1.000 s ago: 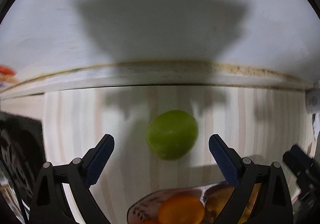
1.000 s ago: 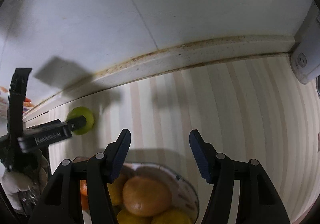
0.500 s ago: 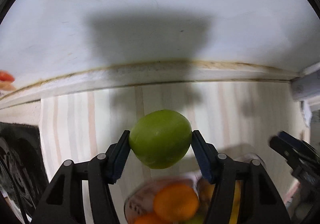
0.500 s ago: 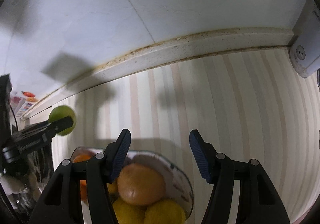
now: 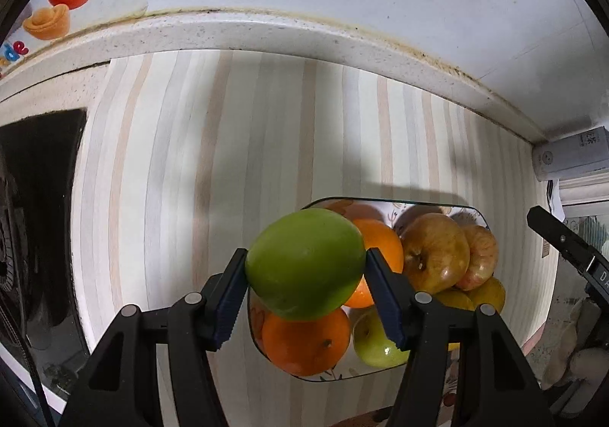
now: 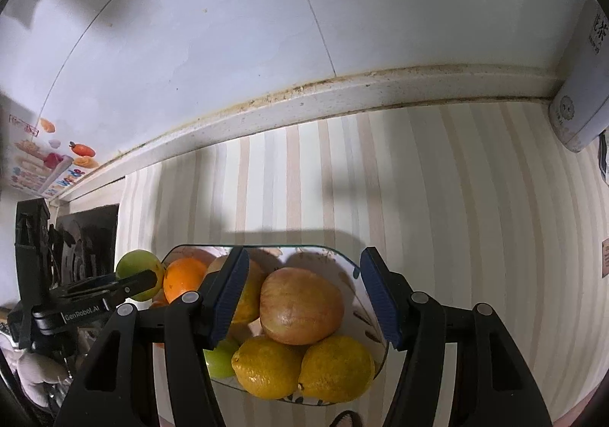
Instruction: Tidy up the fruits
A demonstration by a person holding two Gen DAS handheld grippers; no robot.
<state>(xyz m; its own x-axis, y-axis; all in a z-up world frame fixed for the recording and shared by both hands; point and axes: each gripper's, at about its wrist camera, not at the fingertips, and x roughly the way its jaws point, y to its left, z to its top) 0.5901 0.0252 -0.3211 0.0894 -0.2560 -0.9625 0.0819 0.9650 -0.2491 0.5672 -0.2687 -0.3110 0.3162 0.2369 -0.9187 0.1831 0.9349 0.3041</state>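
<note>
Your left gripper [image 5: 306, 295] clamps the green apple [image 5: 304, 263] between its pads above the plate's [image 5: 477, 212] near edge, while your right gripper [image 6: 304, 293] hangs open and empty over the fruit.

Striped countertop [image 5: 228, 145], white tiled wall [image 6: 266, 27], white canister [image 6: 582, 99], fruit sticker [image 5: 61, 4]

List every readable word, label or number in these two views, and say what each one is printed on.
"GenRobot.AI": on the side of the left claw, seen from the right wrist view.
"DA", cut off by the frame edge: on the right claw's body, left wrist view.
Chinese characters on the white box: too distorted to read.
Print on the colourful wall poster: too small to read.
</note>
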